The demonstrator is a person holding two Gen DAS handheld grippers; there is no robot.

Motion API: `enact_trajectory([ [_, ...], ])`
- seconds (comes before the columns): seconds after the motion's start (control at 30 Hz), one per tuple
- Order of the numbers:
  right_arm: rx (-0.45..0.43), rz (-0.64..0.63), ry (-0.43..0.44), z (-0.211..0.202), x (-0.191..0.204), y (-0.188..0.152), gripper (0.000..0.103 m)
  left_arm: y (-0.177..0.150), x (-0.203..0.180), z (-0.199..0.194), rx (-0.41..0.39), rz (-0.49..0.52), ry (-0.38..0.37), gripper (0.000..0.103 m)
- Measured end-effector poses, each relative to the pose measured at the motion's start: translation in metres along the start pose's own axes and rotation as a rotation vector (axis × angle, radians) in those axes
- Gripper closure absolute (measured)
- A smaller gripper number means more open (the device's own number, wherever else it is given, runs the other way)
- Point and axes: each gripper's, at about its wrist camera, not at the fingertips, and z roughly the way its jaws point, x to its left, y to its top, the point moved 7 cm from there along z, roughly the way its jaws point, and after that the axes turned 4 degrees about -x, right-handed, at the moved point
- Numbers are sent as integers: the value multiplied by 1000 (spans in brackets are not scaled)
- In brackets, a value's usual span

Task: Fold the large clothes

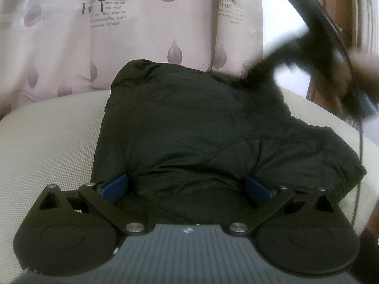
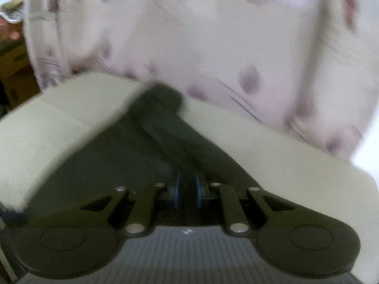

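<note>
A black padded jacket (image 1: 194, 127) lies bunched on a beige cushioned seat (image 1: 47, 146). My left gripper (image 1: 187, 184) is open, its blue pads (image 1: 116, 185) wide apart and pressed into the jacket's near edge. In the left wrist view my right gripper (image 1: 305, 54) shows blurred at the jacket's far right, lifting black cloth. In the right wrist view the right gripper (image 2: 187, 189) is shut on a strip of the black jacket (image 2: 165, 127), which stretches away over the seat (image 2: 59, 123).
A pale curtain (image 1: 146, 35) with mauve leaf prints and the word "love" hangs behind the seat. A dark cable (image 1: 360, 146) hangs at the right. Wooden furniture (image 1: 322, 19) stands at the far right.
</note>
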Motion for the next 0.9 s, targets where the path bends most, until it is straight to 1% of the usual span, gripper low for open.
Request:
enact_trajectory([
  [0.03,31,36,13,1,-11,-18,91,0,0,0,-3,1,0,0],
  [0.07,41,67,9,3,-18,-30,92,-1,-2,-1,-7,7,1,0],
  [0.1,45,98,3,6,-25,-40,93,-1,-3,-2,-11,14,5,0],
  [0.2,53,251,44,26,-42,-67,95,0,-5,-3,-14,16,5,0],
  [0.23,54,253,43,28,-40,-71,95,0,-4,-2,-11,15,7,0],
  [0.3,49,213,23,32,-32,-72,96,0,-4,-2,-12,19,7,0],
  [0.33,40,230,27,31,-32,-75,96,0,-5,-2,-12,25,9,0],
  [0.43,23,296,74,23,-45,-75,96,0,-7,0,-1,43,26,0],
  [0.47,15,306,74,17,-48,-74,95,0,-7,-1,2,46,27,0],
  [0.5,-14,315,68,7,-50,-71,91,0,-6,-1,5,45,27,0],
  [0.57,-126,314,87,-40,-45,-69,91,1,-7,0,5,48,25,0],
  [0.63,-190,274,108,-84,-28,-77,90,1,-7,0,3,46,24,0],
  [0.7,-230,200,119,-124,2,-92,90,0,-7,-1,0,47,24,0],
  [0.73,-242,162,127,-140,19,-102,91,0,-7,-1,-2,49,24,0],
  [0.8,-234,113,97,-152,37,-123,91,0,-7,-2,-3,52,24,0],
  [0.83,-223,111,73,-152,42,-135,91,0,-6,-3,-3,54,23,0],
  [0.9,-184,177,79,-139,42,-157,92,0,-5,-4,-1,56,20,0],
])
